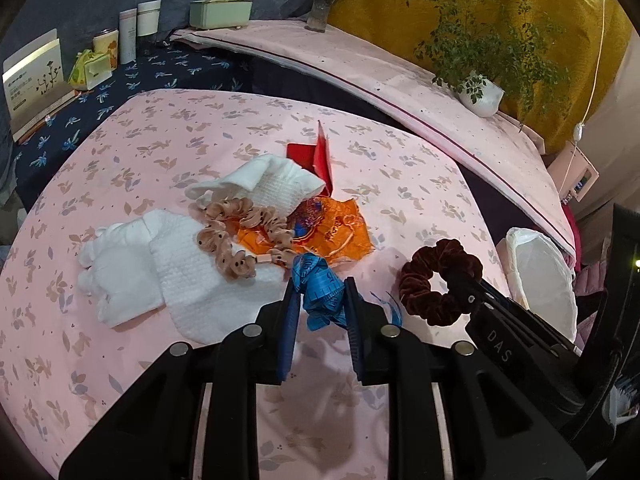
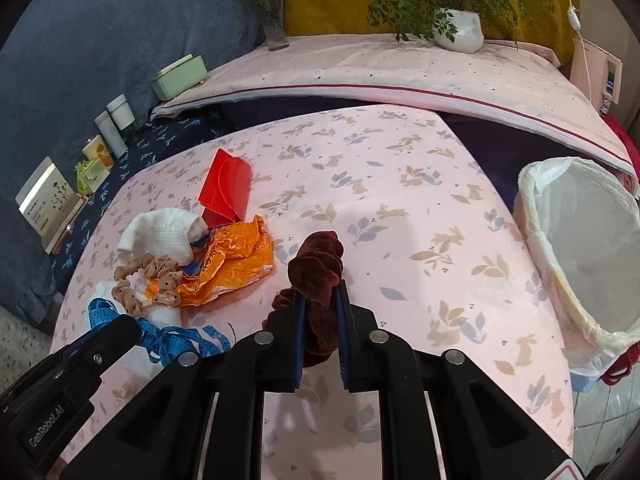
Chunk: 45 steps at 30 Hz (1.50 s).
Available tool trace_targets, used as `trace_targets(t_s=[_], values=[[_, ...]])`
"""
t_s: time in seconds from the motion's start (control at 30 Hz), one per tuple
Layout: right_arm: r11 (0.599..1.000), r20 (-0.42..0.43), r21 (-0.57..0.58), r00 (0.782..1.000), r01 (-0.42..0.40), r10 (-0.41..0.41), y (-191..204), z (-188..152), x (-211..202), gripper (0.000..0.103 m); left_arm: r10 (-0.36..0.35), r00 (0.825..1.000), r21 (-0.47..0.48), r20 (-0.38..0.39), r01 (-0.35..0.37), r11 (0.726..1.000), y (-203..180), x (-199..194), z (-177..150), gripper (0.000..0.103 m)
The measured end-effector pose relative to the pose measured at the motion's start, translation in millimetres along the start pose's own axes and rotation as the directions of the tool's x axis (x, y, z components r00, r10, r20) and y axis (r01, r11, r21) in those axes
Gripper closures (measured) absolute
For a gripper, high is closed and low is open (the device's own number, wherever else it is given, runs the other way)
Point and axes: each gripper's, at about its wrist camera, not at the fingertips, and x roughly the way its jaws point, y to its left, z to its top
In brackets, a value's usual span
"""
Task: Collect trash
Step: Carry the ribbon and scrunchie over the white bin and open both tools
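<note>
Black hand-held grippers [image 1: 320, 294] [image 2: 320, 300] angled down, clamped

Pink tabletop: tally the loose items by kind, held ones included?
Scrunchies: 2, tan dotted, maroon
White cloths: 2
Blue tape measure: 1
Orange wrapper: 1
Red envelope: 1
Total: 7

"DAS" marks the right hand-held gripper [image 1: 464, 280]; "GenRobot.AI", seemingly, the left hand-held gripper [image 2: 120, 328].

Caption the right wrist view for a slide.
Right tongs shut on a maroon velvet scrunchie above the pink floral tablecloth, lined trash bin at right.
</note>
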Motion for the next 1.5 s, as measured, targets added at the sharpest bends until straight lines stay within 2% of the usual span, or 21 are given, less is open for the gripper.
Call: trace_targets(t_s=[0.37, 0.77, 1.2, 1.5], values=[[0.996, 0.055, 0.086, 0.998, 0.032, -0.037, -59, -3, -40, 0.09, -0.031, 0.999, 0.118, 0.012, 0.03, 0.993, -68, -4, -2, 0.082], [0.974, 0.128, 0.213, 0.986, 0.082, -0.111, -139, 0, -76, 0.09, -0.08, 0.997, 0.24, 0.014, 0.074, 0.968, -152, 0, -5, 0.082], [0.94, 0.143, 0.317, 0.974, 0.125, -0.178, -219, -4, -89, 0.09, -0.145, 0.989, 0.345, -0.004, 0.137, 0.928, -241, 16, -4, 0.082], [0.919, 0.131, 0.366, 0.969, 0.15, -0.21, -258, -7, -85, 0.09, -0.18, 0.982, 0.379, -0.051, 0.185, 0.907, -289, 42, -6, 0.081]])
